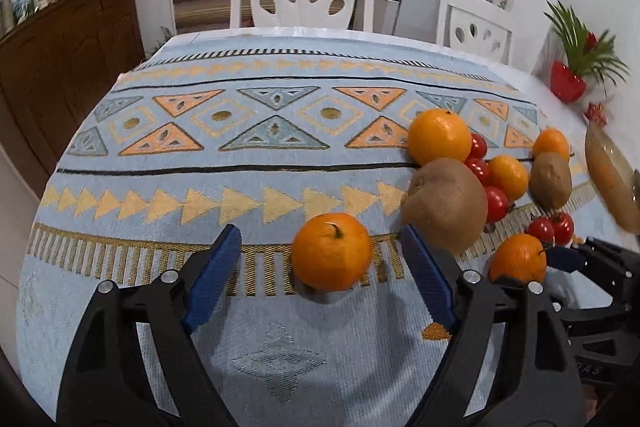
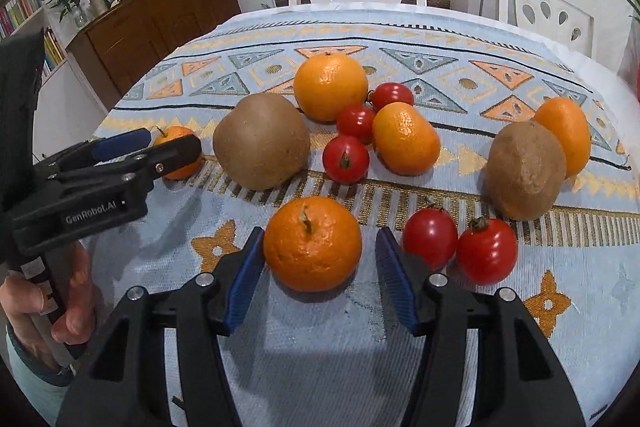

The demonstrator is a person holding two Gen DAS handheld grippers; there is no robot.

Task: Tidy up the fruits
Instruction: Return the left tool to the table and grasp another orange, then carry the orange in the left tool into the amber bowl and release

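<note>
1. Fruits are lying loose on the patterned blue woven tablecloth (image 1: 200, 171). In the left wrist view, the left gripper (image 1: 320, 255), jaws apart, is straddling a round orange mandarin (image 1: 331, 251) without touching it, probably to lift it; a fuzzy brown kiwi (image 1: 444, 203) is sitting just beside the right finger.
2. In the right wrist view, the right gripper (image 2: 320, 251), jaws likewise apart, is framing another stemmed orange mandarin (image 2: 312, 243); two glossy red cherry tomatoes (image 2: 458, 245) are crowding its right finger, so closing risks nudging them.
</note>
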